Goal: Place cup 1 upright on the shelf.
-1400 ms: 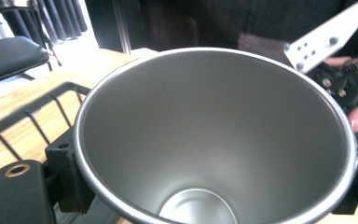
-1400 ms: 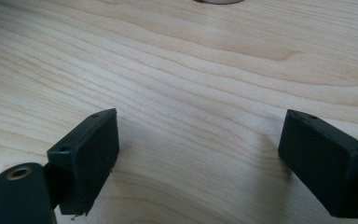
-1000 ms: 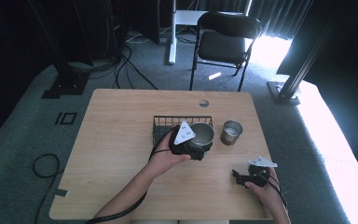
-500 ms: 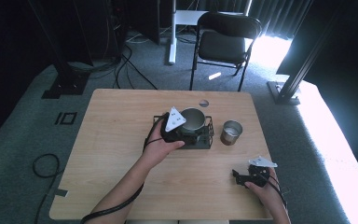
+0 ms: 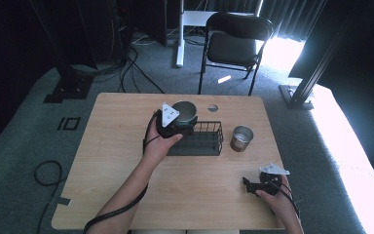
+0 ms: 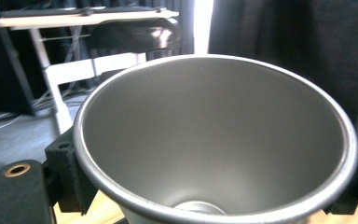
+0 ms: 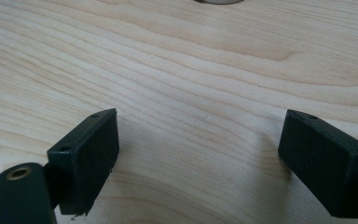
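Observation:
My left gripper is shut on a grey metal cup, held by its rim over the far left corner of a black wire basket. In the left gripper view the cup's open mouth faces the camera, with a black pad pressed against its left side. A second metal cup stands upright on the table just right of the basket. Near the table's front right corner my right gripper rests low, open, with bare wood between its jaws.
The wooden table has a round cable hole near its far edge. A black folding chair stands beyond the table. Cables lie on the grey carpet at the left.
My left gripper has carried the cup leftward and away from me, from over the basket's middle to its far left corner. The right gripper has stayed put.

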`<state>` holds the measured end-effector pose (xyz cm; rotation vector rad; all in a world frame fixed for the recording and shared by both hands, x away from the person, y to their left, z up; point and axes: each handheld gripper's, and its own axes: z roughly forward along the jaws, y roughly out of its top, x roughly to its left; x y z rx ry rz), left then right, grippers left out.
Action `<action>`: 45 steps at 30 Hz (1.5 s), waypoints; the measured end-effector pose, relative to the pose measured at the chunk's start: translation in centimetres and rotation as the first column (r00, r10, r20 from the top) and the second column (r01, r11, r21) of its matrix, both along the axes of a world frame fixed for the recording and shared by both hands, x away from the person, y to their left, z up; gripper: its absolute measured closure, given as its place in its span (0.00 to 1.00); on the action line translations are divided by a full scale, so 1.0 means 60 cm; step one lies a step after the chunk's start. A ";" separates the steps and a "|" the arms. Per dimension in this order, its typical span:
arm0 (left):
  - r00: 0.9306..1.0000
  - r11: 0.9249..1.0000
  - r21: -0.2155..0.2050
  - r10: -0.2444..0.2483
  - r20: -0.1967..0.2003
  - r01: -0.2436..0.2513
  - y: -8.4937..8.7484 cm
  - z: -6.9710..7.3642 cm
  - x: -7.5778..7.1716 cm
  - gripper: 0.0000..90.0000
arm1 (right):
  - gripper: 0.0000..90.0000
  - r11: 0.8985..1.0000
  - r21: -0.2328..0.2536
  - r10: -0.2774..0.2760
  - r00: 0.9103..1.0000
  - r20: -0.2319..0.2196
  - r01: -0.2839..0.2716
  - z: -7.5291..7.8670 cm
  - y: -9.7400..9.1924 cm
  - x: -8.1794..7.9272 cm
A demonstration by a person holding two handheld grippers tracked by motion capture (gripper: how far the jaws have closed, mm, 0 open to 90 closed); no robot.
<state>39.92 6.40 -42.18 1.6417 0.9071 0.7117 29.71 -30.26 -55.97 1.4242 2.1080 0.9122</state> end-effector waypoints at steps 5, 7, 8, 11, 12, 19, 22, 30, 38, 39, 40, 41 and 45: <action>0.997 0.998 0.003 0.068 -0.027 -0.068 0.014 -0.019 0.007 0.15 | 0.13 1.000 -0.001 0.001 1.000 -0.001 -0.001 0.000 0.000 0.000; 0.996 0.997 0.004 0.081 -0.030 -0.081 0.019 -0.026 0.009 0.15 | 0.13 1.000 -0.001 0.001 1.000 -0.001 -0.001 0.000 0.000 0.000; 0.996 0.996 0.001 0.084 -0.034 -0.084 0.020 -0.030 0.010 0.15 | 0.13 1.000 -0.001 0.001 1.000 -0.001 -0.001 0.000 0.000 0.000; 0.994 0.995 -0.004 0.103 -0.042 -0.104 0.023 -0.042 0.014 0.15 | 0.13 1.000 -0.001 0.001 1.000 -0.001 -0.001 0.000 0.000 0.000; 0.993 0.994 -0.005 0.107 -0.044 -0.108 0.025 -0.045 0.016 0.15 | 0.13 1.000 -0.001 0.001 1.000 0.000 -0.001 0.000 0.000 0.000; 0.990 0.992 0.017 0.125 -0.069 -0.124 0.026 -0.071 0.024 0.15 | 0.13 1.000 0.000 0.001 1.000 -0.001 -0.001 0.000 0.000 0.000; 0.989 0.992 0.015 0.130 -0.078 -0.129 0.027 -0.079 0.026 0.15 | 0.13 1.000 0.000 0.001 1.000 -0.001 -0.001 0.000 0.000 0.000; 0.986 0.991 0.038 0.134 -0.098 -0.131 0.020 -0.094 0.025 0.15 | 0.13 1.000 0.000 0.001 1.000 -0.001 -0.001 0.000 0.000 0.000; 0.991 0.993 0.082 0.096 -0.090 -0.089 0.011 -0.095 0.020 0.13 | 0.13 1.000 0.000 0.001 1.000 -0.001 -0.001 0.000 0.000 0.000; 0.991 0.992 0.091 0.094 -0.092 -0.085 0.011 -0.094 0.019 0.11 | 0.13 1.000 0.000 0.001 1.000 -0.001 -0.001 0.000 0.000 0.000; 0.992 0.993 0.096 0.082 -0.094 -0.073 0.010 -0.093 0.019 0.10 | 0.13 1.000 0.000 0.001 1.000 -0.001 -0.001 0.000 0.000 0.000; 0.993 0.993 0.099 0.075 -0.093 -0.066 0.010 -0.093 0.019 0.07 | 0.13 1.000 -0.001 0.001 1.000 -0.001 -0.001 0.000 0.000 0.000; 0.993 0.992 0.110 0.072 -0.089 -0.062 0.012 -0.089 0.015 0.03 | 0.13 1.000 0.000 0.001 1.000 -0.001 -0.001 0.000 0.000 0.000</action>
